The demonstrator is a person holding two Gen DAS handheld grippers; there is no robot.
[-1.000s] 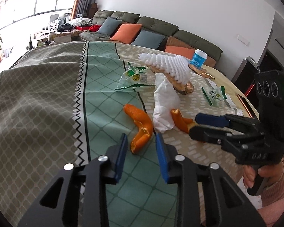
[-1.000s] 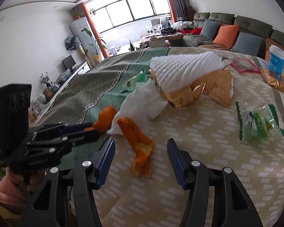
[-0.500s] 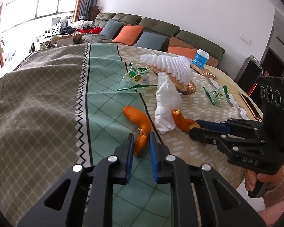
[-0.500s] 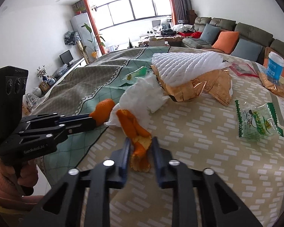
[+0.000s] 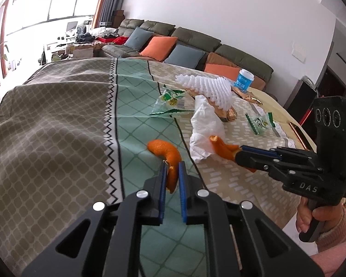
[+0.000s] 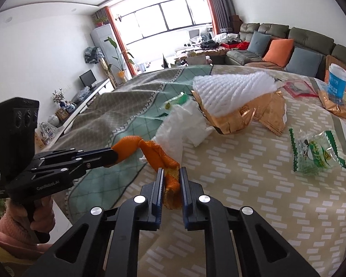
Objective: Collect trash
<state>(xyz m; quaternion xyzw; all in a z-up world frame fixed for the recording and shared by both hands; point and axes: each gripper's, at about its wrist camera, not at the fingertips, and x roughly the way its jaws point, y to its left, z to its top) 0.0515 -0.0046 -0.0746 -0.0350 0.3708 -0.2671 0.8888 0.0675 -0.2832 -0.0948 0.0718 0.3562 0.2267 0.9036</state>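
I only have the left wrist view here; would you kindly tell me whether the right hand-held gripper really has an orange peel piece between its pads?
Observer: Yes. In the right wrist view the right hand-held gripper has just been closing, and its pads press both sides of the orange peel piece.
Operator: Thank you. Is any trash hidden from me behind the foam net?
Observer: A flat red-edged packet lies beyond the foam net, beside the blue cup.
Operator: And under the net?
Observer: A crumpled gold wrapper spreads out from beneath it, towards the cup.
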